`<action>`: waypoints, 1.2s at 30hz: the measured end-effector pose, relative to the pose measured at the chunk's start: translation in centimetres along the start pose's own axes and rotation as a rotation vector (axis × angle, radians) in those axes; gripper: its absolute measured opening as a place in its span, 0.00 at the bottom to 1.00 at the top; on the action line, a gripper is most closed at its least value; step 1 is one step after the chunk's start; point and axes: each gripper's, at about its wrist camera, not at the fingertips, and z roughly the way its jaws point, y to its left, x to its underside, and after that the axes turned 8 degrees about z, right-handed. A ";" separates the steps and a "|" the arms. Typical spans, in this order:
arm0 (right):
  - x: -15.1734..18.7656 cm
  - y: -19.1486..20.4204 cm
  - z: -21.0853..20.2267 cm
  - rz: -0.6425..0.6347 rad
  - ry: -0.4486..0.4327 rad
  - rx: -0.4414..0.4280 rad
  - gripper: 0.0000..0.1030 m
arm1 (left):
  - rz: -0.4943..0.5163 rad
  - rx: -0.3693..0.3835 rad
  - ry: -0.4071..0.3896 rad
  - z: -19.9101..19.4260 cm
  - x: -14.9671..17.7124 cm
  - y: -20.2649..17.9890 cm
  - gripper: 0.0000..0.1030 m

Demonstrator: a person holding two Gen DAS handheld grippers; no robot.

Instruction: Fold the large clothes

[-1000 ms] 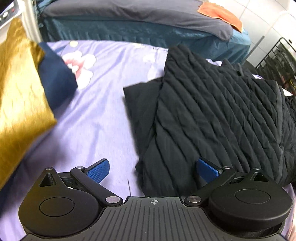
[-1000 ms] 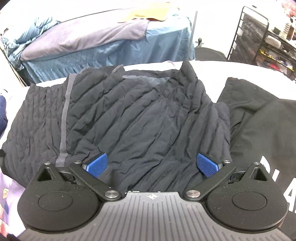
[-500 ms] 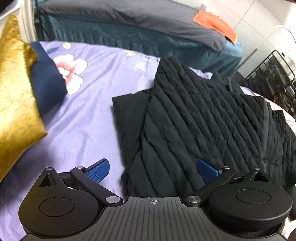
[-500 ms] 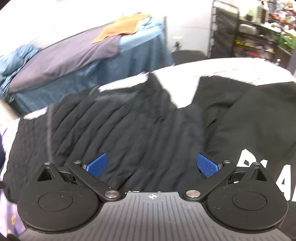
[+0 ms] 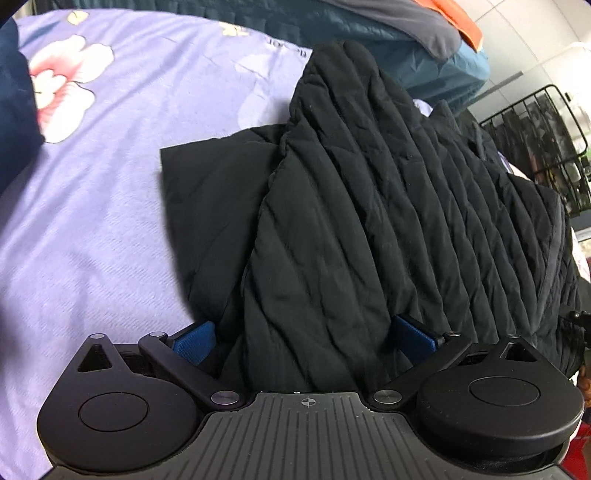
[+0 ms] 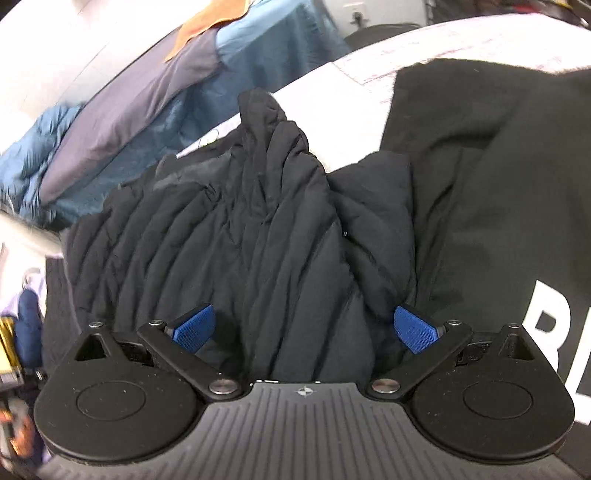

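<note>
Quilted black jacket [image 5: 369, 229] bunched between spread fingers of left gripper [image 5: 303, 338], right gripper [image 6: 304, 328]

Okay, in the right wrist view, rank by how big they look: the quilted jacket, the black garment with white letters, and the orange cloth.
1. Quilted jacket and black garment: look alike, both near the camera, so unranked.
2. Orange cloth: smallest, but farthest away.

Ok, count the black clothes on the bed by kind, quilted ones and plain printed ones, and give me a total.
Quilted black jacket: 1
Plain black garment with white lettering: 1
Total: 2
</note>
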 end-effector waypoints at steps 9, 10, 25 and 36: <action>-1.7 -1.3 3.0 0.005 0.052 -0.026 1.00 | -0.021 -0.026 0.005 1.0 -0.3 -0.2 1.00; -1.6 -1.1 3.1 -0.009 0.051 -0.017 1.00 | -0.020 -0.041 -0.001 1.0 -0.2 -0.5 1.00; 2.7 2.0 -0.7 0.039 -0.104 -0.001 0.33 | 0.038 -0.105 -0.128 -3.1 2.3 -4.6 0.92; 5.3 4.7 -8.3 0.085 -0.181 -0.124 0.23 | 0.024 0.028 -0.171 -10.6 6.0 -3.7 0.75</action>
